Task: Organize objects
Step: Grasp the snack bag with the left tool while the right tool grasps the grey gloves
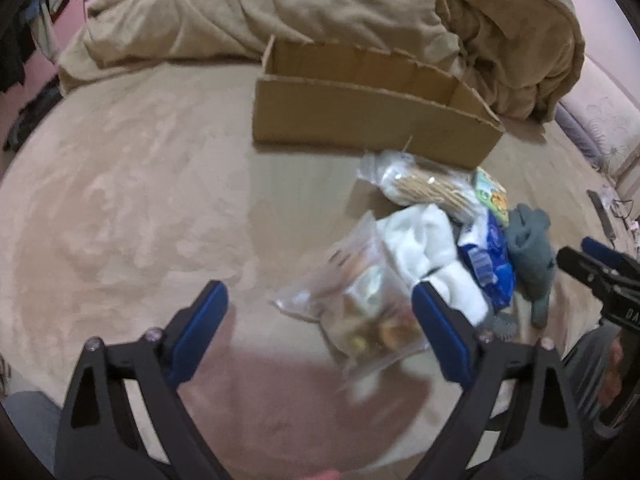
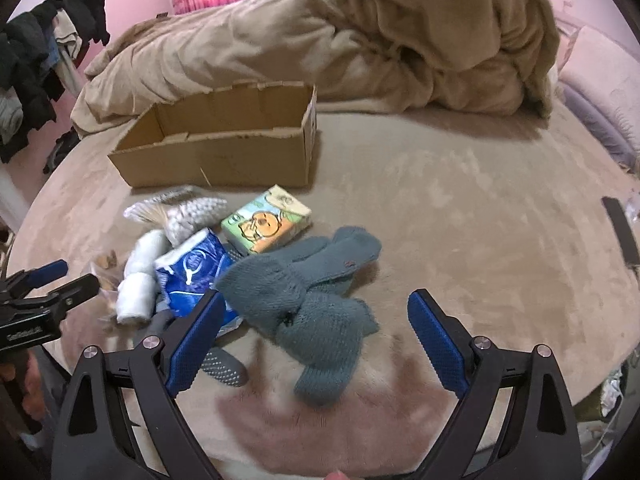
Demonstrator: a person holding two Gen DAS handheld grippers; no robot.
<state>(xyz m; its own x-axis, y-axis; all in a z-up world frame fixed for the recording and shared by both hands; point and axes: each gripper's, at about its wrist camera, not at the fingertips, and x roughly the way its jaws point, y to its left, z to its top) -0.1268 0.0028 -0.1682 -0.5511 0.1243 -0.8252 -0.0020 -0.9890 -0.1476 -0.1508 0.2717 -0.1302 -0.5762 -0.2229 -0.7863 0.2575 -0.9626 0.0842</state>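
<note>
2 grippers hovered over the bed (image 2: 460, 208), each with its blue fingers spread wide and holding nothing. Nothing looked packed yet: what showed of the cardboard box (image 2: 216, 156) interior was bare, and it stood open at the far side of the bed, just beyond a small heap of things. In the right wrist view the right gripper (image 2: 316, 324) hung over the grey-blue knitted socks (image 2: 304, 292), which lay nearest it, with the blue packet (image 2: 192, 276) and a rolled white cloth (image 2: 138, 280) just to their left and the cartoon tissue pack (image 2: 266, 224) behind them, near the box. In the left wrist view the left gripper (image 1: 320, 312) hung over a clear bag of snacks (image 1: 360, 316) at the near edge of the heap, its right finger overlapping that bag, while a clear bag of wooden sticks (image 1: 424, 188) lay almost against the box wall. The step in hand seemed to be the 1st pick. I judged that the next move called for lowering 1 pair of fingers around a soft item, closing on a fold, then carrying it over the box's low front wall.
</note>
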